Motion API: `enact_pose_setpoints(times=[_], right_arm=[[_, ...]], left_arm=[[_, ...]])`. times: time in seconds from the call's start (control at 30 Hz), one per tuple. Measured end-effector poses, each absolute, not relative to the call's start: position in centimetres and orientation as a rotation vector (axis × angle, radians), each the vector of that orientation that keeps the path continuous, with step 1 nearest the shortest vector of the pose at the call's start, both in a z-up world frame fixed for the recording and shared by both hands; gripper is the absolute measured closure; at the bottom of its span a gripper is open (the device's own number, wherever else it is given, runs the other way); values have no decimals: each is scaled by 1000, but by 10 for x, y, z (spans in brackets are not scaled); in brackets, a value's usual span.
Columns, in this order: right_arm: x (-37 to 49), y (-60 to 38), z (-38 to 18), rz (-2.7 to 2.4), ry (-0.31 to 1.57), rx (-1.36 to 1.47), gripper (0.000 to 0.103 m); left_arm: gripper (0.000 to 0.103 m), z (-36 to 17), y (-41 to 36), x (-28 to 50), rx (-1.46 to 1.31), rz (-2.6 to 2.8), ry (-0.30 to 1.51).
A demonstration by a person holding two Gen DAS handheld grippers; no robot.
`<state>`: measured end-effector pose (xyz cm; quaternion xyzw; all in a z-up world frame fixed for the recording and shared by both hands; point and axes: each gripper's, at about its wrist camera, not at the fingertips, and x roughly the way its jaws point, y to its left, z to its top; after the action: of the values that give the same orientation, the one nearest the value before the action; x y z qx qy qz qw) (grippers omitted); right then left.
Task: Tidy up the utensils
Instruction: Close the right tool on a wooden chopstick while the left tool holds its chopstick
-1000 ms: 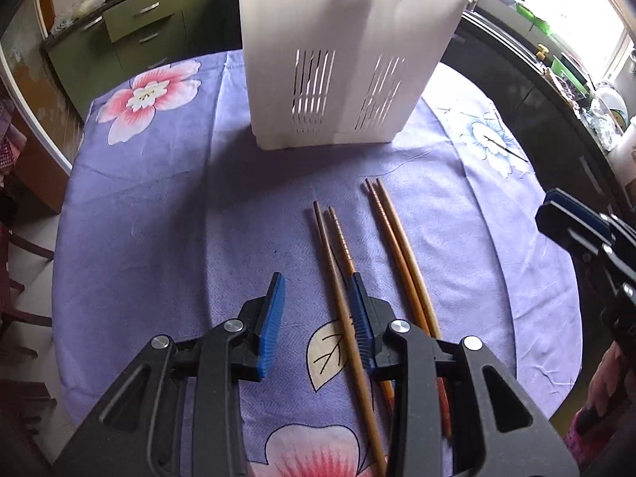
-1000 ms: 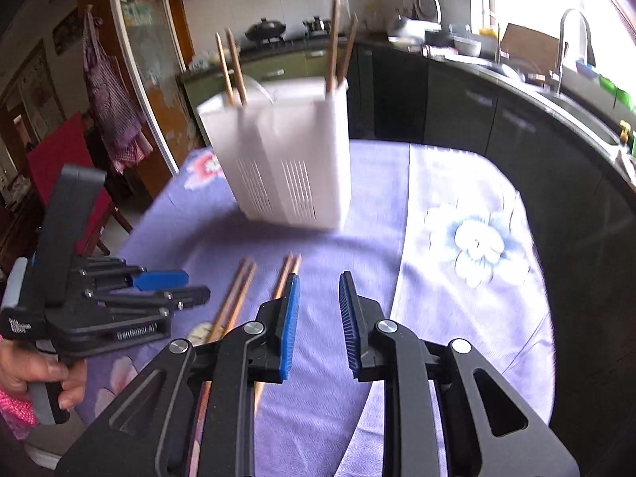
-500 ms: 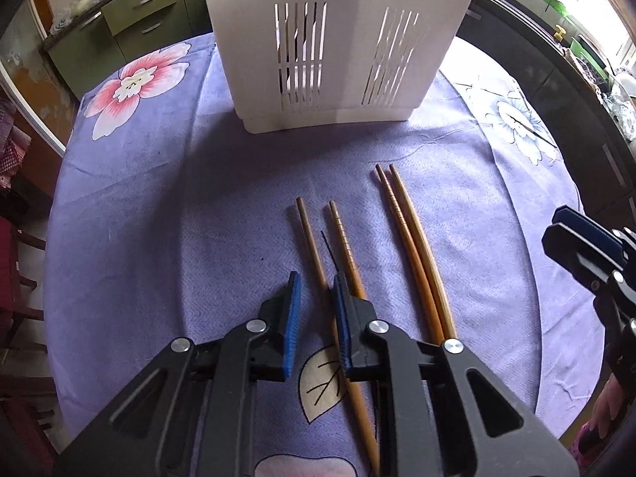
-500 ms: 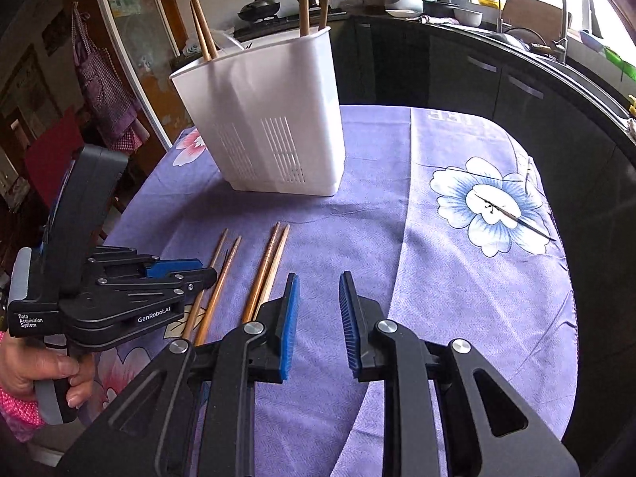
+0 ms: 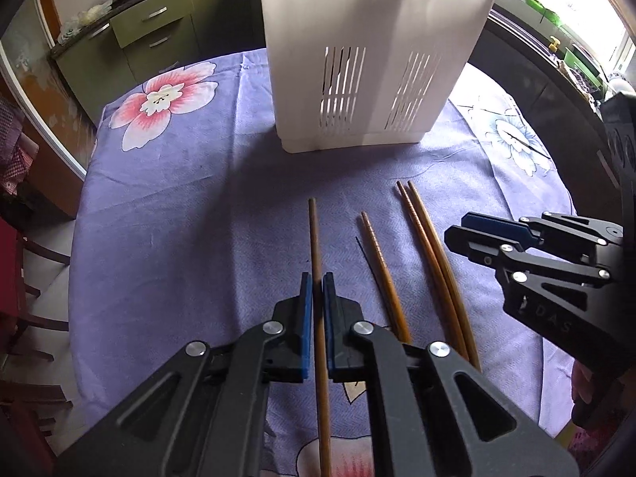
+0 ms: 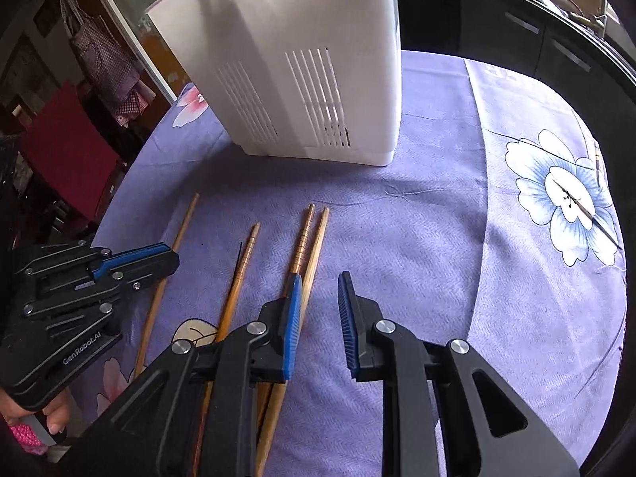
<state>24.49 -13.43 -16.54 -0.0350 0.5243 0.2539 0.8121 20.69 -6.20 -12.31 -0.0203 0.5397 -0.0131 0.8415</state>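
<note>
1. Left wrist view shows the step in hand: picking up the loose chopsticks one at a time. The round table under a purple cloth with printed flowers (image 5: pixel 167 206) is the largest thing; the cloth looks soft, woven, slightly wrinkled.
2. On it stands the tall white plastic utensil holder with slotted walls (image 5: pixel 369 59), smooth and rigid, upright. Wooden sticks rise from its top, so I judge part of the task is done.
3. The left gripper (image 5: pixel 317 284) has just been closing. Its blue ribbed pads are now clamped on the leftmost thin brown wooden chopstick (image 5: pixel 315 238), which lies between them, pointing toward the holder.
4. The right gripper (image 6: pixel 318 290) has its jaws apart, nothing between them. Its left pad is just beside the pair of light brown chopsticks lying together (image 6: pixel 314 238).
5. One more single ridged chopstick (image 6: pixel 242 266) lies between the held one and the pair.
6. Next move, in my judgement: lift the held stick, turn it upright, and lower it into the holder. It is thin, round and smooth, so it may rotate in the pads.
</note>
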Motion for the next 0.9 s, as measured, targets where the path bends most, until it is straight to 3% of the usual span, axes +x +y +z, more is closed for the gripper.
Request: enact_pose_setpoints(times=[0.03, 0.5, 0.67, 0.9], right_arm=[[245, -131, -166, 540, 1125, -82, 88], [245, -104, -175, 481, 1155, -204, 90], [242, -103, -175, 467, 1137, -203, 96], [225, -129, -139, 509, 1038, -100, 96]], left_arm=[[98, -123, -61, 206, -46, -30, 1138], [98, -115, -50, 198, -63, -40, 1110], [98, -112, -48, 197, -67, -41, 1101], [98, -104, -44, 194, -73, -39, 1081]])
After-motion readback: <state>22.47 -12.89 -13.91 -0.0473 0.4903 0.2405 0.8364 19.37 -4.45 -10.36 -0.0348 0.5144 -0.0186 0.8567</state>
